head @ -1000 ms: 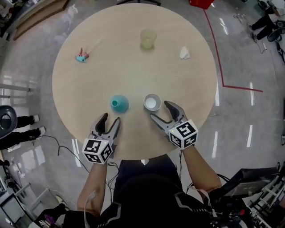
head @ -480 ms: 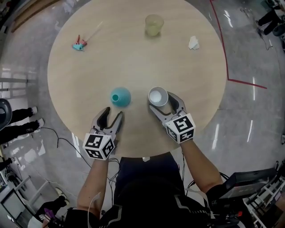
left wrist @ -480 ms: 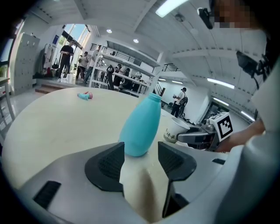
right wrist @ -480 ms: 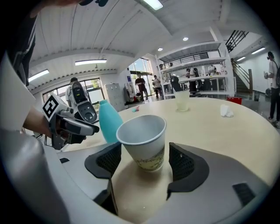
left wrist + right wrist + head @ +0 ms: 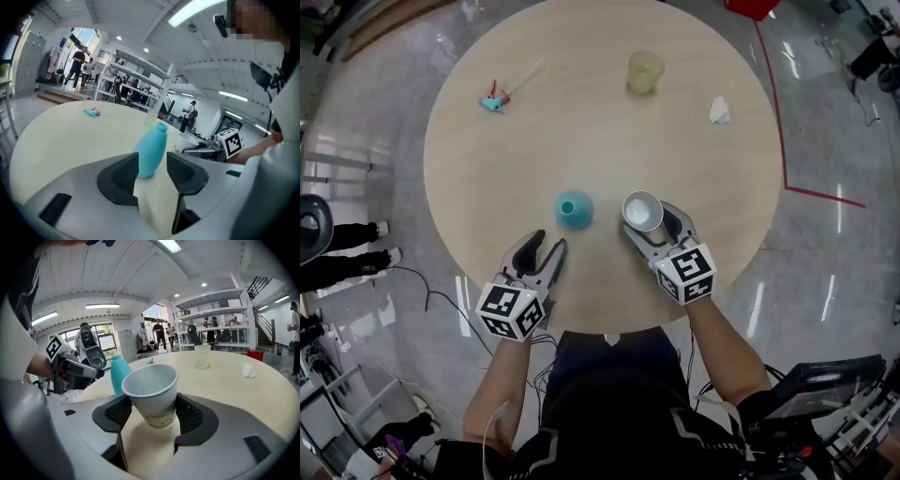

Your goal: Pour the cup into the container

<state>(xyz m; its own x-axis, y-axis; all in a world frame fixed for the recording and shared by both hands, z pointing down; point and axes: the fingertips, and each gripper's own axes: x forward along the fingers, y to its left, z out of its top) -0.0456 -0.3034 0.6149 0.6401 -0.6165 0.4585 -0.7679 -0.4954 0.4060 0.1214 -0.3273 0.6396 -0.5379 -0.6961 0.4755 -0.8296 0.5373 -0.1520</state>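
Paper cup (image 5: 642, 210), white and cone-shaped with a thin rim, leans between the ribbed black pads of the right tool (image 5: 649, 220), whose jaws have just been closing and now press on it. A smooth teal bottle (image 5: 574, 208) with a narrow neck stands just beside, on the round pale bench (image 5: 581, 112). The left tool (image 5: 546, 244) has also closed a little, but its jaws are still apart, near the bottle.

A white paper cup (image 5: 152, 390), faintly printed near its base, is held tilted between the jaws of the right gripper (image 5: 650, 223), which have just been closing. A teal, narrow-necked container (image 5: 574, 209) is stood upright just beside it.
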